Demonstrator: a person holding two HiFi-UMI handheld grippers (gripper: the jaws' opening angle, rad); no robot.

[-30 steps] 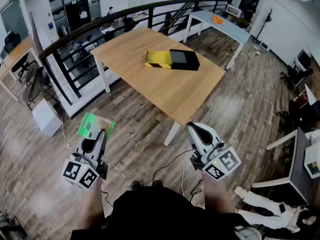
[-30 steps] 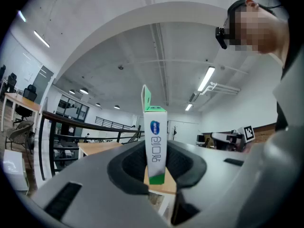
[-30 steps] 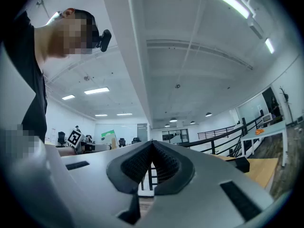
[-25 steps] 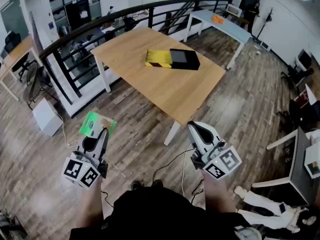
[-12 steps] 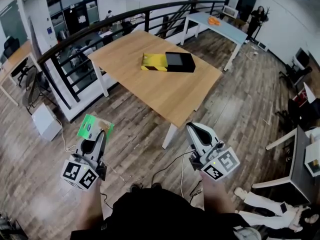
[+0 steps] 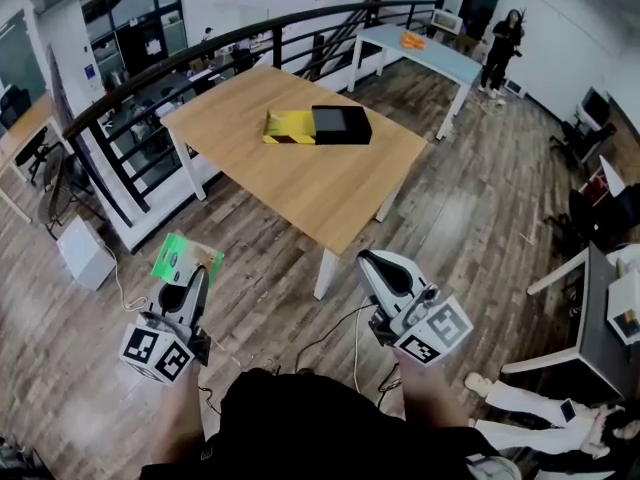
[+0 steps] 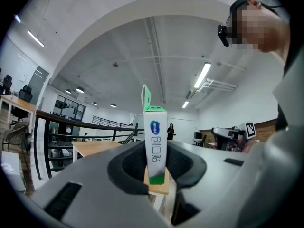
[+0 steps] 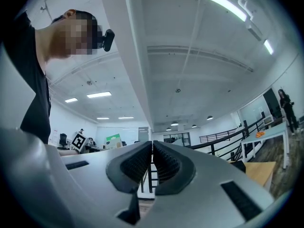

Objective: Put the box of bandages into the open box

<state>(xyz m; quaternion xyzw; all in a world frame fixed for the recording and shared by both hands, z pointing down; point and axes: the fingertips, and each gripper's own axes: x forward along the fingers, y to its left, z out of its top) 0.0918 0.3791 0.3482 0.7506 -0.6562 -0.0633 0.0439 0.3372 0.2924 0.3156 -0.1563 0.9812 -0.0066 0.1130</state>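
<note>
Left gripper [image 6: 189, 280]: is pinching the box of bandages [image 6: 186, 257], its jaws partly closed on the two broad faces. In the left gripper view the pads are gripping only the lower end of the box of bandages [image 7: 156, 146], so most of it is standing upright above them, with the green top flap sticking up loose.

Right gripper [image 6: 381, 268]: is holding nothing; in the right gripper view the ribbed pads [image 8: 142, 161] are pressing together with no gap.

Open box [image 6: 341, 123]: black, is lying near the far edge of the table [image 6: 300, 183], with a yellow-and-black striped part [image 6: 290, 126] touching its left side. The person is standing on the wooden floor [image 6: 250, 258], well apart from the table, so the bandages are nowhere near the open box yet.

Risks, judged:
- The low grip is leaving a long free end; a quick swing could be tilting or slipping the carton out of the pads.
- Thin card could be buckling if squeezed harder.
- The loose flap could be catching on the open box's rim.
- A cable [image 6: 352, 333] is trailing across the floor by the person's feet and could be snagging a step.
</note>
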